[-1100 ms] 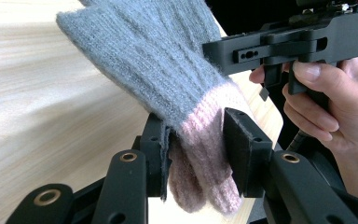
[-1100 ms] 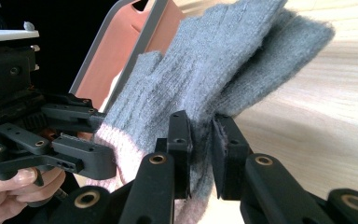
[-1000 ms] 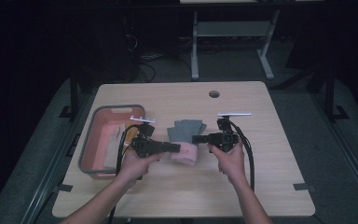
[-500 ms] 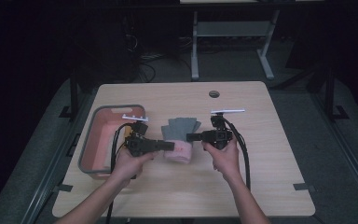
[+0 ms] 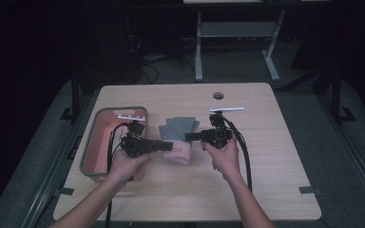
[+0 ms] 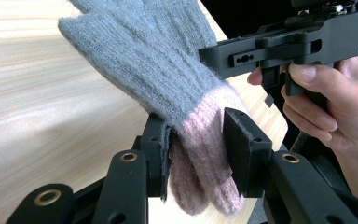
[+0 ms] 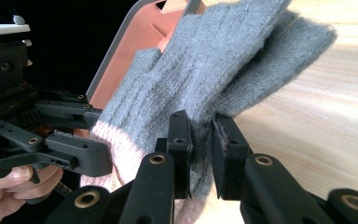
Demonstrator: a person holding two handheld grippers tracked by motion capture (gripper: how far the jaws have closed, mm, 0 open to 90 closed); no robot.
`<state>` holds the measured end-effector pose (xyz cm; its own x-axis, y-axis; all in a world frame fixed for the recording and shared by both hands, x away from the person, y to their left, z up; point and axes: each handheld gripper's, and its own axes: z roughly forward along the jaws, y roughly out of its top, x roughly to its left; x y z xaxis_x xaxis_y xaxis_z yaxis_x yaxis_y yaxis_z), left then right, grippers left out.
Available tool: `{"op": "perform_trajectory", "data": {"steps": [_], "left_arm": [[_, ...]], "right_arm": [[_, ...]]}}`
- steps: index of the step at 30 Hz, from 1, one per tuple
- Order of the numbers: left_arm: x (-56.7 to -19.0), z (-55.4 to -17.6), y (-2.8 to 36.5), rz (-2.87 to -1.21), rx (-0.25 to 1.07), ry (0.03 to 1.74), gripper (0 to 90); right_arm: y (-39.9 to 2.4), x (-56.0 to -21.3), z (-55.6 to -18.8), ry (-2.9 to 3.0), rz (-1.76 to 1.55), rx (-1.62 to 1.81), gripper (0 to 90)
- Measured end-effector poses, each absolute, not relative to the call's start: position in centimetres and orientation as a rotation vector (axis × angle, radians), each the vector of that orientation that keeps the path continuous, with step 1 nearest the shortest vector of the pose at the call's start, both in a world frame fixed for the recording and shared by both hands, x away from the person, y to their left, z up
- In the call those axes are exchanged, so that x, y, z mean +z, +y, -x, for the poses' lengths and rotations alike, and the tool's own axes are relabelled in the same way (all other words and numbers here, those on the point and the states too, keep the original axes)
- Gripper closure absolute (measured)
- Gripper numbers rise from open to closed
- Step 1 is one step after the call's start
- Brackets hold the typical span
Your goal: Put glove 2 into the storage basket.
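I am holding one knitted glove [image 5: 178, 137] between both tools, above the table [image 5: 266, 190] near its centre, just to the 3 o'clock side of the pink bin [image 5: 95, 142]. My left gripper [image 6: 198, 154] is clamped on the pink cuff [image 6: 205, 140], with both pads pressing into the wool. My right gripper [image 7: 200, 144] is pinched on the grey body [image 7: 205, 70] of the glove, its jaws nearly together with fabric caught between them. Compared with a second ago, both hands are sitting slightly farther toward 12 o'clock on the table and look a little higher, and the glove is travelling with them; the grip on either side is unchanged. In the left gripper view the grey fingers [image 6: 135, 56] are hanging free of the wood, so I am judging the glove to be lifted rather than dragged. The bin is lying at 9 o'clock from the glove. I am judging that the carry is under way, with the bin as the likely destination; both clamps must hold until then.
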<state>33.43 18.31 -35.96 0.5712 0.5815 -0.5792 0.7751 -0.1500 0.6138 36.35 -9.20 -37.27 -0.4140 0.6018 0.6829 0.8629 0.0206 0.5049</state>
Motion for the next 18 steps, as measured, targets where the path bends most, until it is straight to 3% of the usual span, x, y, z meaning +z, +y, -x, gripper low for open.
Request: {"op": "perform_trajectory", "data": {"steps": [18], "left_arm": [[-35.2, -33.5, 20.5, -1.819, -0.223, 1.127, 62.1]], "right_arm": [[-6.9, -36.7, -37.4, -2.048, 1.462, -1.324, 78.5]]}}
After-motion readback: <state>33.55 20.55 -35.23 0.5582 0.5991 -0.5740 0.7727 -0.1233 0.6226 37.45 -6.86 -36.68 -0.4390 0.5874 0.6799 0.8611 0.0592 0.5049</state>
